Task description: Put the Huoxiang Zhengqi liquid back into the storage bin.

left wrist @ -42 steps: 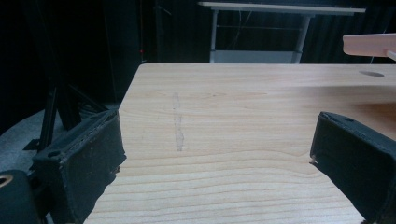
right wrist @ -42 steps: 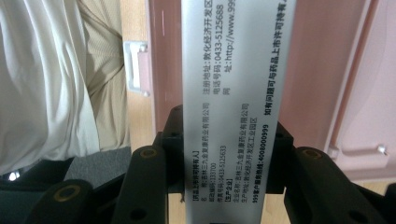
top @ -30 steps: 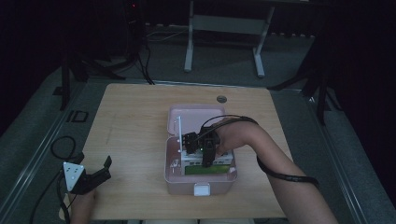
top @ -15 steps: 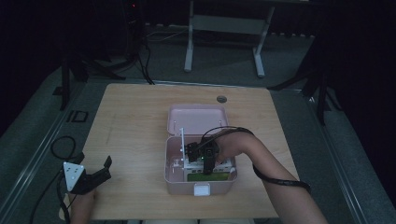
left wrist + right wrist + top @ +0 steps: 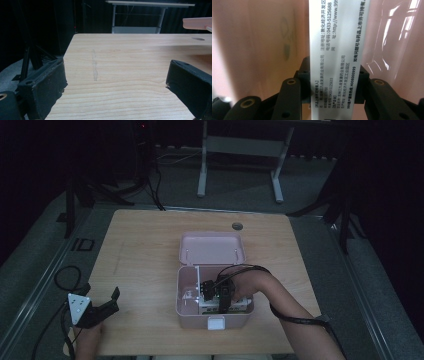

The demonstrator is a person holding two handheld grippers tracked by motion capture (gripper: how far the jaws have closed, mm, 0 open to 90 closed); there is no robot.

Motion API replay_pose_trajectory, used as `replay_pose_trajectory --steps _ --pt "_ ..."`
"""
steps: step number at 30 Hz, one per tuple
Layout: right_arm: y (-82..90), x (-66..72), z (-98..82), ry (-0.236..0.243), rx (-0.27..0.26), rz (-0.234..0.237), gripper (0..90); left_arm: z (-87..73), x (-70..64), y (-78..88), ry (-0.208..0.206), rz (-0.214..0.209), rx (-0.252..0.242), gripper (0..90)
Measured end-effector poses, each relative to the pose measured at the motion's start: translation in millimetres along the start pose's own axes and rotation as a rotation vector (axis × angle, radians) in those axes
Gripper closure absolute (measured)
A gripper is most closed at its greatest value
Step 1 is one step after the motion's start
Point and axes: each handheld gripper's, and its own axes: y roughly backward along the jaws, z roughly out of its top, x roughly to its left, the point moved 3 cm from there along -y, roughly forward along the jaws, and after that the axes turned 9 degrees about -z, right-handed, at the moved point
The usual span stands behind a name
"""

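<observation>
High view: right hand-held gripper clamping white carton inside pink box, left one wide.

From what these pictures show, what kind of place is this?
Probably a recording lab or workshop, not a home. A plain wooden table stands in a dark room, with metal stand legs and cables on the grey floor behind it. On the table, a pink box is being packed.
</observation>
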Motion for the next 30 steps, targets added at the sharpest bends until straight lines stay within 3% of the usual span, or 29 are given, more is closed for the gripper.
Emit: replay_pose_trajectory --steps 9,11,18,21,27,30 --pt "-9.6 1.4 -3.4 -0.006 -0.003 0.001 61.2 0.0 0.0 -0.1 -0.001 0.000 0.001 2.9" --pt "-7.4 1.8 -3.5 -0.003 -0.016 0.006 52.7 0.0 0.1 0.0 0.000 -0.001 0.001 2.9" --pt "9.9 0.7 -4.9 -0.014 -0.033 -0.005 46.0 0.0 0.1 -0.1 0.001 -0.003 0.001 2.9" --pt "29.1 -2.9 -8.3 -0.034 -0.081 -0.031 40.9 0.0 0.0 -0.2 0.001 -0.003 0.001 2.9" --pt "49.6 -6.2 -18.2 -0.058 -0.144 -0.068 33.4 0.0 0.1 -0.2 0.003 -0.004 0.000 2.9" --pt "66.3 -9.8 -30.2 -0.097 -0.230 -0.094 24.2 0.0 0.1 -0.3 0.002 -0.004 0.000 2.9"
